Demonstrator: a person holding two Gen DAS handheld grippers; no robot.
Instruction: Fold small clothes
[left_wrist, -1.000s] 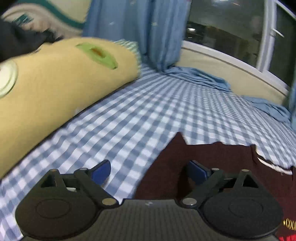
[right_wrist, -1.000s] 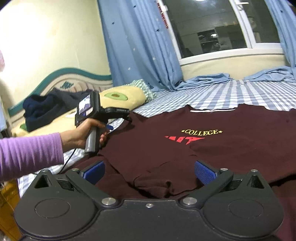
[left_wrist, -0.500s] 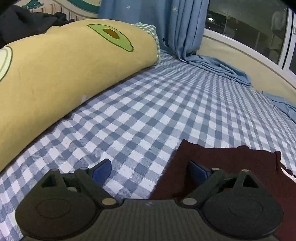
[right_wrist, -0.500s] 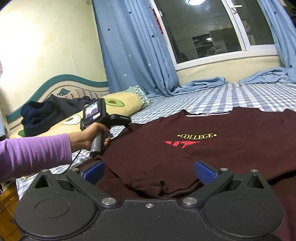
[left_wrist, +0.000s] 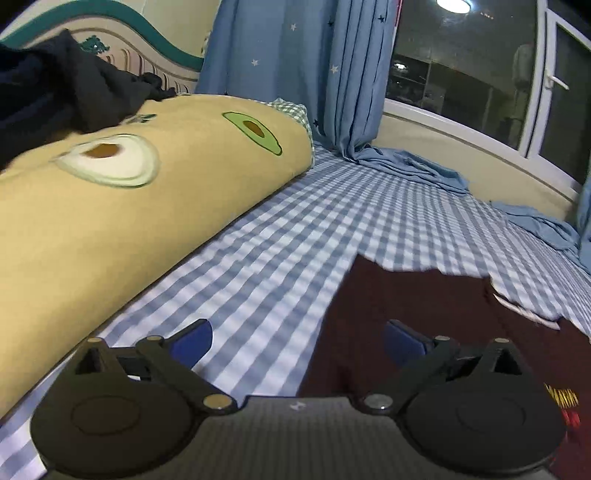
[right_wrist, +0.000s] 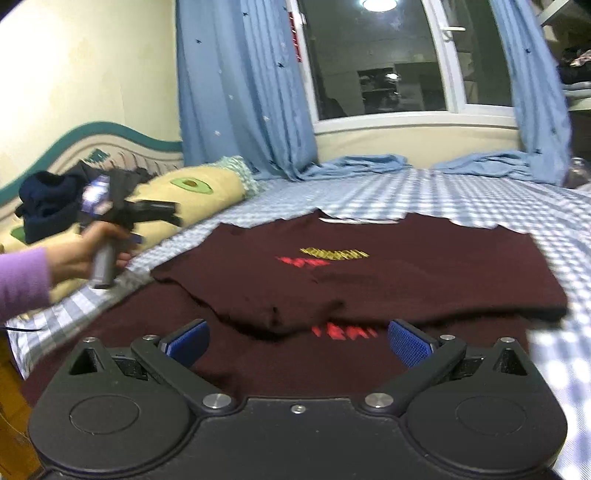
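A dark maroon T-shirt (right_wrist: 388, 273) with yellow and red print lies on the blue checked bed, its lower part folded up over the chest. My right gripper (right_wrist: 297, 341) is open and empty, just above the shirt's near fold. My left gripper (left_wrist: 297, 341) is open and empty, raised over the shirt's left edge (left_wrist: 424, 306). It also shows in the right wrist view (right_wrist: 122, 218), held in a hand at the left, off the shirt.
A long yellow avocado-print pillow (left_wrist: 129, 206) lies along the left of the bed, with dark clothes (left_wrist: 55, 96) piled on it. Blue curtains (right_wrist: 240, 92) and crumpled blue cloth (right_wrist: 362, 164) lie under the window. The checked sheet (left_wrist: 295, 236) spreads between pillow and shirt.
My left gripper has lifted and drawn back to the left, off the shirt's sleeve. My right gripper has risen and pulled back, so more of the folded shirt shows.
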